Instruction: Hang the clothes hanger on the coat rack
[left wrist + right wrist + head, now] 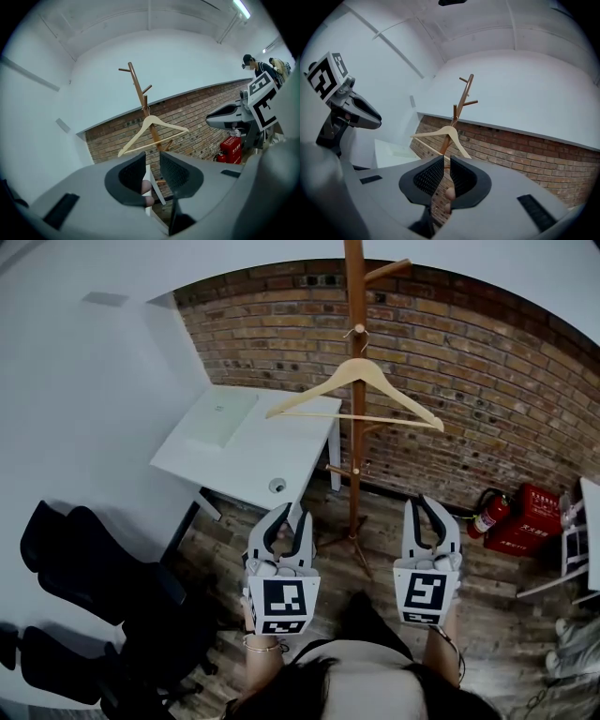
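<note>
1. Already the hanger (361,390) hangs from the rack (353,296), against a brick wall (469,362).
2. Left gripper (292,517): jaws apart, empty.
3. Right gripper (424,508): jaws narrowly apart, empty.
4. Red box (525,521): print too small to read.

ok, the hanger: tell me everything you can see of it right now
The hanger is pale, unpainted-looking wood in a triangle form: two sloping shoulders, a thin straight crossbar below and a small metal-looking hook on top. It already hangs by that hook from a short peg on the brown wooden coat rack. It hangs nearly level, crossing in front of the pole. It carries no clothing, and only the rack touches it.
</note>
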### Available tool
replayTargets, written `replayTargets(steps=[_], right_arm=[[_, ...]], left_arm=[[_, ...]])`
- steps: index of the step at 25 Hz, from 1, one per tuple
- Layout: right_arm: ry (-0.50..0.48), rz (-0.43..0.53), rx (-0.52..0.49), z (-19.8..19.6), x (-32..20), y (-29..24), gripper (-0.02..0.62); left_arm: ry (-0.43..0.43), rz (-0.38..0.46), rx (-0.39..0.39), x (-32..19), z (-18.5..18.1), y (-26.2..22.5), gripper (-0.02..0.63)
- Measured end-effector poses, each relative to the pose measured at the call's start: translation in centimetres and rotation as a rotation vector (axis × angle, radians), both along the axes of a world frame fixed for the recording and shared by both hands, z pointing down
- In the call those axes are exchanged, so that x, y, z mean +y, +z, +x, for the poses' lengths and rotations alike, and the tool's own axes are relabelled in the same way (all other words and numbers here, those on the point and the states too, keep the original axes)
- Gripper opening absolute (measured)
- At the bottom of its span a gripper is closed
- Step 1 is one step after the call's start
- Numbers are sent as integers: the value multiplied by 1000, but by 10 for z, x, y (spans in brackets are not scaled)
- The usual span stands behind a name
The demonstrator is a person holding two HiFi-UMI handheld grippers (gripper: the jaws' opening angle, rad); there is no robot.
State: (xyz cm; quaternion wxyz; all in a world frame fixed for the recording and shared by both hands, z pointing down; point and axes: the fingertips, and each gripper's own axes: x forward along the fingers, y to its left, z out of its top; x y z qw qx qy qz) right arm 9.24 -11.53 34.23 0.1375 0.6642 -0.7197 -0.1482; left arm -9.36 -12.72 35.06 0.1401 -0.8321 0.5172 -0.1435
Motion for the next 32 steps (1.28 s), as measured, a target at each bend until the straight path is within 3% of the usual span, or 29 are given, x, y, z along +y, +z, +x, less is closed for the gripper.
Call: replayTargets(steps=[17,28,32], right_arm=[[-45,-20,-127,-29,79,10,49],[-73,-22,-216,-27,91,11,37],[-96,-19,-207,-27,96,10,37]], left_arm=[[29,-48,77,72,-13,19,58],[27,-40,103,89,-12,15,21],[8,-44,130,94,-12,12,21]])
